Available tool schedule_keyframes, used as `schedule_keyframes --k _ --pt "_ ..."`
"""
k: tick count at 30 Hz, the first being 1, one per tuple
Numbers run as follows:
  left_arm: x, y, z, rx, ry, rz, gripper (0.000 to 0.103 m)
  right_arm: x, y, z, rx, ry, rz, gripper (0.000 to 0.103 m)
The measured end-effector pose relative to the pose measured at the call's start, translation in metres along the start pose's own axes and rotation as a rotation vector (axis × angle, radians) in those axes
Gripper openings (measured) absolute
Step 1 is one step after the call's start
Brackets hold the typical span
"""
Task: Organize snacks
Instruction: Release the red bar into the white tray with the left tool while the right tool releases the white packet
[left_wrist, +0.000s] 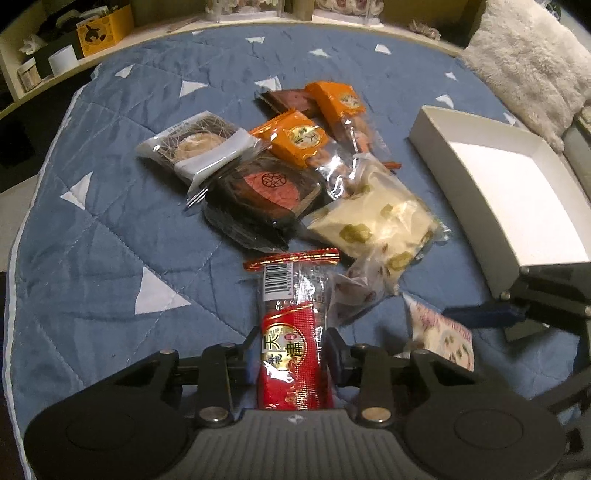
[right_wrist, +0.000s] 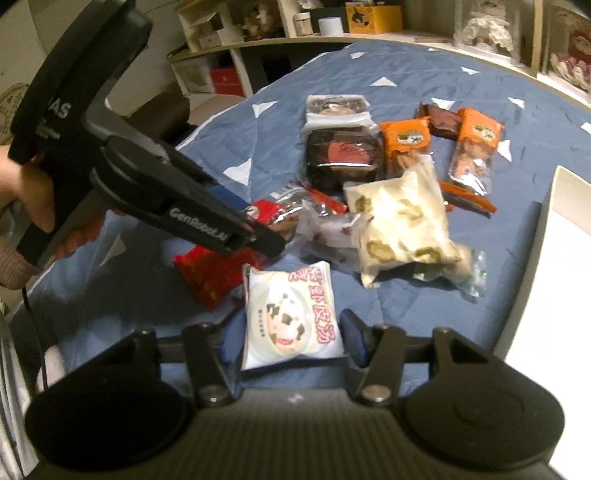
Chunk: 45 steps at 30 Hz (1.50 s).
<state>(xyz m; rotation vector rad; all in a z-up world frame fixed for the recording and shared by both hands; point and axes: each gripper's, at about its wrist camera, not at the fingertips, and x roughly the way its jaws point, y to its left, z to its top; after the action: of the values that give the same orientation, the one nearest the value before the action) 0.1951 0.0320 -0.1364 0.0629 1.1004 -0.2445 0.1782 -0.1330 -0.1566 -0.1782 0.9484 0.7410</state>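
Observation:
My left gripper (left_wrist: 291, 343) is shut on a long red snack packet (left_wrist: 288, 354), pads pressing its two sides; its barcode end points away. In the right wrist view that gripper (right_wrist: 258, 236) reaches in from the left over the red packet (right_wrist: 210, 277). My right gripper (right_wrist: 290, 339) is shut on a white packet with a cow picture (right_wrist: 291, 314), seen in the left wrist view as a white packet (left_wrist: 447, 336). A loose pile lies beyond: a cream packet with green bits (left_wrist: 376, 221), a dark round cake pack (left_wrist: 266, 188), orange packets (left_wrist: 295, 136) and a clear-wrapped pastry (left_wrist: 195, 144).
An open white box (left_wrist: 498, 177) lies at the right on the blue quilt (left_wrist: 110, 221), its near corner beside the right gripper. A fluffy cushion (left_wrist: 524, 66) sits behind it. Shelves with a yellow box (left_wrist: 105, 29) run along the far edge. A hand (right_wrist: 33, 192) holds the left gripper.

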Motion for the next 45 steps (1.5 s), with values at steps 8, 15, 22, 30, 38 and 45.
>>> schedule_keyframes --k 8,15,22,30,38,45 --pt "-0.033 0.002 -0.010 -0.059 -0.076 0.001 0.037 -0.027 -0.006 0.001 0.044 -0.072 -0.046 0.061" --pt "-0.071 0.008 -0.010 -0.146 -0.218 0.017 0.037 -0.058 -0.018 0.002 0.097 -0.161 -0.085 0.061" --pt "-0.088 -0.007 0.001 -0.139 -0.291 -0.016 0.037 -0.093 -0.033 0.000 0.157 -0.256 -0.153 0.061" --pt "-0.093 -0.041 0.022 -0.126 -0.347 -0.080 0.037 -0.121 -0.061 -0.007 0.240 -0.316 -0.263 0.061" --pt "-0.076 -0.092 0.042 -0.091 -0.340 -0.159 0.038 -0.145 -0.093 -0.028 0.345 -0.348 -0.370 0.061" --pt "-0.057 -0.128 0.060 -0.093 -0.321 -0.243 0.038 -0.162 -0.118 -0.048 0.436 -0.362 -0.436 0.061"
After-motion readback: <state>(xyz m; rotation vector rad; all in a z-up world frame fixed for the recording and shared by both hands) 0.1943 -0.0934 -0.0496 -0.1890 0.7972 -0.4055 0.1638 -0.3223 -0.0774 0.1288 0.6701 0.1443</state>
